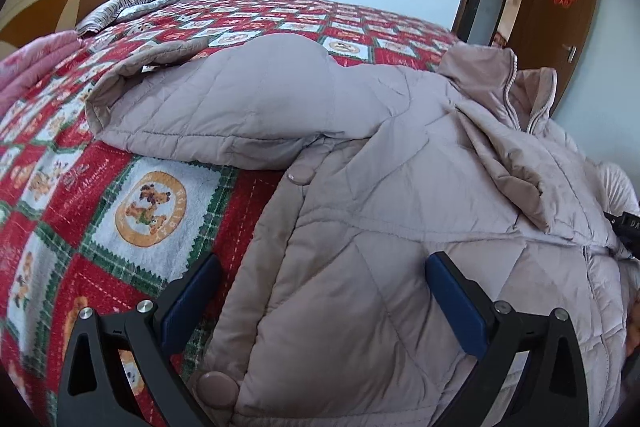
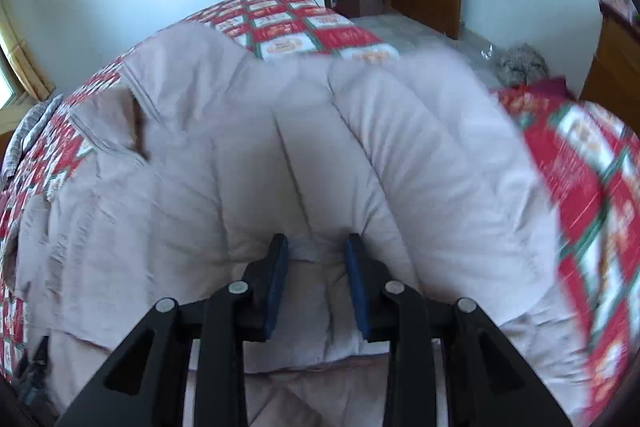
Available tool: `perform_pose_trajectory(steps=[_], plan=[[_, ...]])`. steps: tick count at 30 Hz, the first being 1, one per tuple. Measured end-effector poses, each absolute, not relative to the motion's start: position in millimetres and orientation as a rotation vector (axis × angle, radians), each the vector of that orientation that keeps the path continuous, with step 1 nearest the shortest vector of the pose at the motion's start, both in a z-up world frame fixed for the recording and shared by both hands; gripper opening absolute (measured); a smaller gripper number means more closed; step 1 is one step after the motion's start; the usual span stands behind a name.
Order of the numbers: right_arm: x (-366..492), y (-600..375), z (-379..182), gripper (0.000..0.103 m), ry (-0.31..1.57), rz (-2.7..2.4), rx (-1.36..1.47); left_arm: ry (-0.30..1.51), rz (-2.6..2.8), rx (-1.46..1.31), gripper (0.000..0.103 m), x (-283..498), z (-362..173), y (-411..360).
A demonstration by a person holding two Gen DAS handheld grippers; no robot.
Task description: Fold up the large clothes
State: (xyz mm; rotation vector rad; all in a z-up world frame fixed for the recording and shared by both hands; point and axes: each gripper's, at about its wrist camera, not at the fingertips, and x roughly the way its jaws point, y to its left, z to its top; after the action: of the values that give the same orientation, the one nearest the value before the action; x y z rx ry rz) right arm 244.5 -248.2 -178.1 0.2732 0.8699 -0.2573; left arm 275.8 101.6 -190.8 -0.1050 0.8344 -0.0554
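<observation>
Quilted coat (image 1: 400, 187) across patchwork bedspread (image 1: 132, 211)

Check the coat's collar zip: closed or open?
Open at the collar. On the coat the two zipper edges stand apart at the raised collar. Lower down the zip is hidden, cannot tell.

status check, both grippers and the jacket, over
Left gripper open over jacket front edge. Right gripper narrowed around a puffy fold, grip unclear. Jacket spread on bed quilt. Nothing in the way.
</observation>
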Motion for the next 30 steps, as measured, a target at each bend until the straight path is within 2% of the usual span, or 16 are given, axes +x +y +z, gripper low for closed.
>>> perform_pose_trajectory(steps=[4, 9, 15, 17, 21, 23, 26, 30], plan=[[244, -229, -175, 0.034, 0.864, -0.305, 0.152, 0.810, -0.089, -0.051, 0.102, 272, -157, 81], [227, -239, -175, 0.037, 0.831, -0.293, 0.195, 0.695, -0.133, 0.055, 0.102, 285, -119, 24], [223, -240, -176, 0.044, 0.812, -0.265, 0.227, 0.855, -0.033, 0.131, 0.102, 333, -178, -6], [229, -239, -177, 0.049, 0.812, -0.253, 0.228, 0.886, -0.057, 0.093, 0.102, 337, -187, -1], [233, -234, -177, 0.060, 0.818, -0.239, 0.203, 0.859, -0.091, 0.049, 0.102, 333, -167, 19], [233, -233, -177, 0.061, 0.818, -0.241, 0.198, 0.787, -0.083, 0.003, 0.102, 329, -145, 44], [234, -234, -178, 0.061, 0.817, -0.239, 0.203, 0.656, 0.088, 0.079, 0.102, 338, -115, 92], [236, -233, -178, 0.062, 0.818, -0.244, 0.197, 0.611, 0.368, 0.205, 0.102, 382, -115, 164]])
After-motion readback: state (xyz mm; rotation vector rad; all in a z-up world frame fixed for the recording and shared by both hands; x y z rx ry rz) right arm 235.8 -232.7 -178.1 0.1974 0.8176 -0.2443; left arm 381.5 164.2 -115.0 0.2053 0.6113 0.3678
